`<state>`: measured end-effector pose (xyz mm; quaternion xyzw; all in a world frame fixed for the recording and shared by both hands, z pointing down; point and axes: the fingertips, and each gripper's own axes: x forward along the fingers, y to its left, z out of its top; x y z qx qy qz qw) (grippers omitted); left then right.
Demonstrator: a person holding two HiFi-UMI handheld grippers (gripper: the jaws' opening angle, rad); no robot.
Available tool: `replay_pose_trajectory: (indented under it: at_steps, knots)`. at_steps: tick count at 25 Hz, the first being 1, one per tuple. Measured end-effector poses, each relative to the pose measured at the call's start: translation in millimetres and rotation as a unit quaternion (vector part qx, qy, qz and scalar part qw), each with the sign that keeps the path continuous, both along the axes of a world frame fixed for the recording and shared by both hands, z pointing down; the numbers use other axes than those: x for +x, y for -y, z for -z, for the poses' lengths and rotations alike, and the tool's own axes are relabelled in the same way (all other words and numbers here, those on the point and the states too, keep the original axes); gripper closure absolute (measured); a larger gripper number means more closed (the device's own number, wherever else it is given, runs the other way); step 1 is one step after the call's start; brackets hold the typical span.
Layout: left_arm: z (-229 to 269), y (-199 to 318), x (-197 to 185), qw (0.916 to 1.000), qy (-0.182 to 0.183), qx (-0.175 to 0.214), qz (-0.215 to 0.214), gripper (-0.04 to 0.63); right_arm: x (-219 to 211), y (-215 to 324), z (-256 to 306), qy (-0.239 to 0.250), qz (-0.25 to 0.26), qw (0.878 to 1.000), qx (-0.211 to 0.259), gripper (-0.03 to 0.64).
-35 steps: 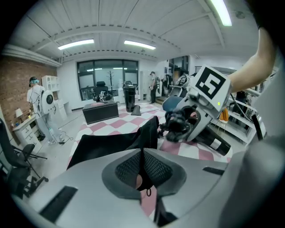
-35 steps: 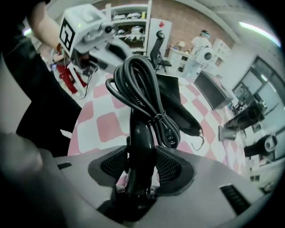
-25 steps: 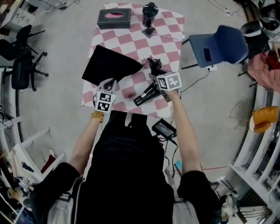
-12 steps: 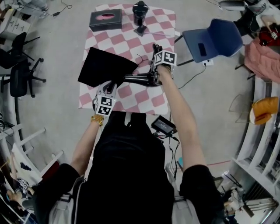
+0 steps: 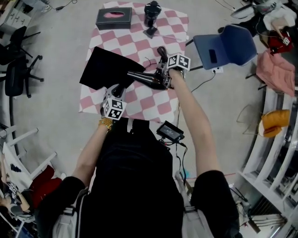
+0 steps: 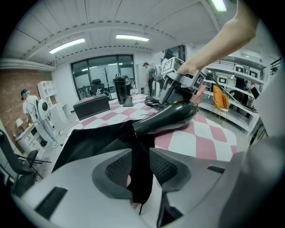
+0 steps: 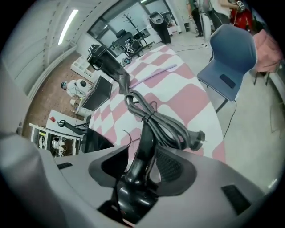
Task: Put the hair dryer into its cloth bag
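Observation:
The black cloth bag (image 5: 108, 69) lies flat on the checked table (image 5: 163, 107), to the left. My right gripper (image 5: 163, 80) is shut on the handle of the black hair dryer (image 5: 143, 77), and its jaws have just closed a little further. The barrel lies level with its nozzle at the bag's near edge. In the right gripper view the handle (image 7: 142, 151) runs between the pads, with the coiled cord (image 7: 164, 124) beyond. My left gripper (image 5: 117, 89) sits at the bag's near corner. Its jaws have just been opening, and a strip of the bag's cloth (image 6: 141, 160) hangs loose between them, the dryer (image 6: 169, 118) just behind.
A black tissue box (image 5: 113, 18) and a black appliance on a stand (image 5: 152, 14) stand at the table's far end. A blue chair (image 5: 226, 45) is to the right of the table. Office chairs (image 5: 18, 69) stand on the left.
The right gripper rolled and carried the dryer from the table's near side up to the bag, barrel now pointing left. The left gripper sank slightly at the bag's corner and its jaws opened.

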<state>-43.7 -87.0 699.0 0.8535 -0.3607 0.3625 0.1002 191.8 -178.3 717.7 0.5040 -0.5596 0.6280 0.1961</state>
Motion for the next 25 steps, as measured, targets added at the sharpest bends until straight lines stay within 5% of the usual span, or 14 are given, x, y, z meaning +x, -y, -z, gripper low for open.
replay_pose_trajectory:
  at_steps: [3,5,6,7,8,9,10,13,14,15,16,22,24,25]
  knots:
    - [-6.2,-1.3,2.4,0.9999,0.006,-0.006,-0.005,0.477,-6.3,-5.5,11.9,0.017,0.044,0.999,0.028,0.410]
    - [-9.9,-2.7,5.5,0.9998,0.012,-0.011,-0.012,0.471,-8.9,-7.5,24.6,-0.006,0.132,0.988,0.078,0.405]
    - [-12.0,-3.4,7.4,0.9996,0.017,-0.012,-0.017,0.468,-10.5,-7.9,32.4,-0.030,0.199,0.973,0.116,0.407]
    - [-14.7,-3.9,9.3,0.9994,0.024,-0.014,-0.023,0.466,-12.9,-8.7,40.1,-0.064,0.280,0.944,0.162,0.407]
    - [-17.6,-4.2,11.1,0.9990,0.031,-0.014,-0.029,0.463,-15.9,-10.7,46.2,-0.107,0.369,0.899,0.210,0.407]
    - [-20.7,-4.0,13.0,0.9986,0.038,-0.014,-0.035,0.462,-18.7,-14.4,49.5,-0.155,0.461,0.836,0.253,0.407]
    - [-23.7,-3.4,14.7,0.9981,0.045,-0.015,-0.039,0.462,-19.8,-18.8,49.4,-0.209,0.550,0.757,0.286,0.407]
    - [-32.0,1.3,16.3,0.9965,0.067,-0.023,-0.044,0.462,-14.0,-24.3,30.2,-0.351,0.744,0.475,0.312,0.407]
    - [-34.9,3.2,16.4,0.9958,0.075,-0.027,-0.045,0.462,-12.8,-23.6,22.2,-0.372,0.776,0.408,0.307,0.405]
    - [-38.3,4.7,16.6,0.9950,0.084,-0.031,-0.045,0.462,-13.3,-22.0,15.6,-0.379,0.794,0.366,0.303,0.402]
    - [-42.3,5.4,16.9,0.9939,0.094,-0.037,-0.046,0.462,-15.4,-20.4,10.4,-0.379,0.806,0.342,0.300,0.394]
    - [-56.0,-0.5,19.4,0.9865,0.130,-0.080,-0.058,0.494,-29.4,-38.5,-25.6,-0.335,0.877,0.216,0.270,0.354]
    - [-56.0,-3.5,21.4,0.9868,0.126,-0.084,-0.058,0.529,-29.2,-46.0,-37.5,-0.327,0.891,0.188,0.254,0.373]
    - [-54.7,-2.8,21.4,0.9877,0.120,-0.084,-0.054,0.540,-29.4,-46.1,-39.4,-0.324,0.892,0.189,0.253,0.371]
